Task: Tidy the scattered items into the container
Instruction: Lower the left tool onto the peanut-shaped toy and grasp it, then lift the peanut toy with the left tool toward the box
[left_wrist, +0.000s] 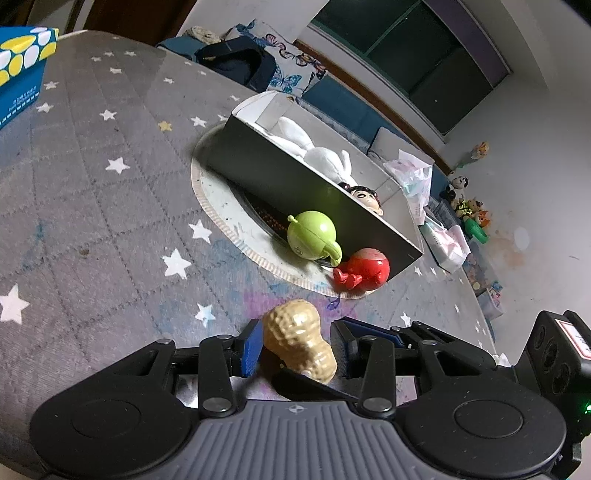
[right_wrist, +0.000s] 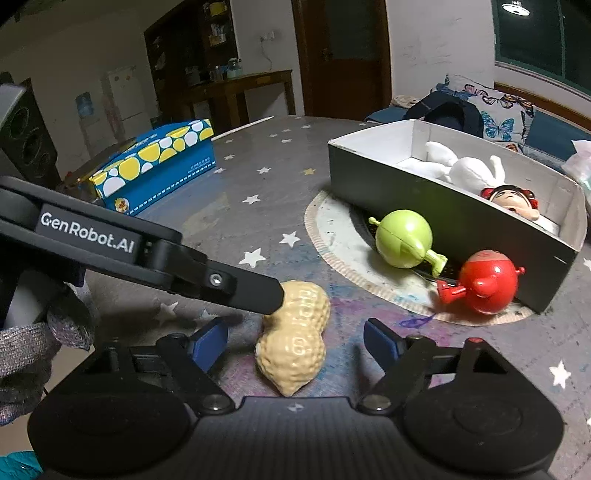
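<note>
On the star-patterned table (right_wrist: 258, 177), the peanut (right_wrist: 293, 339) lay flat, sitting between the spread fingers of both grippers at once. Left gripper (left_wrist: 299, 345) was wide open around it, one blue pad touching or just beside the shell, hard to say which. Right gripper (right_wrist: 293, 341) was open too, not touching it. Green toy (right_wrist: 404, 240) and red toy (right_wrist: 484, 282) were tipped over on the round mat (right_wrist: 332, 236), right against the box (right_wrist: 424, 192), which already held a white plush (right_wrist: 469, 170) and a doll (right_wrist: 511, 199). Blue tissue box (right_wrist: 155, 166) sat well apart.
</note>
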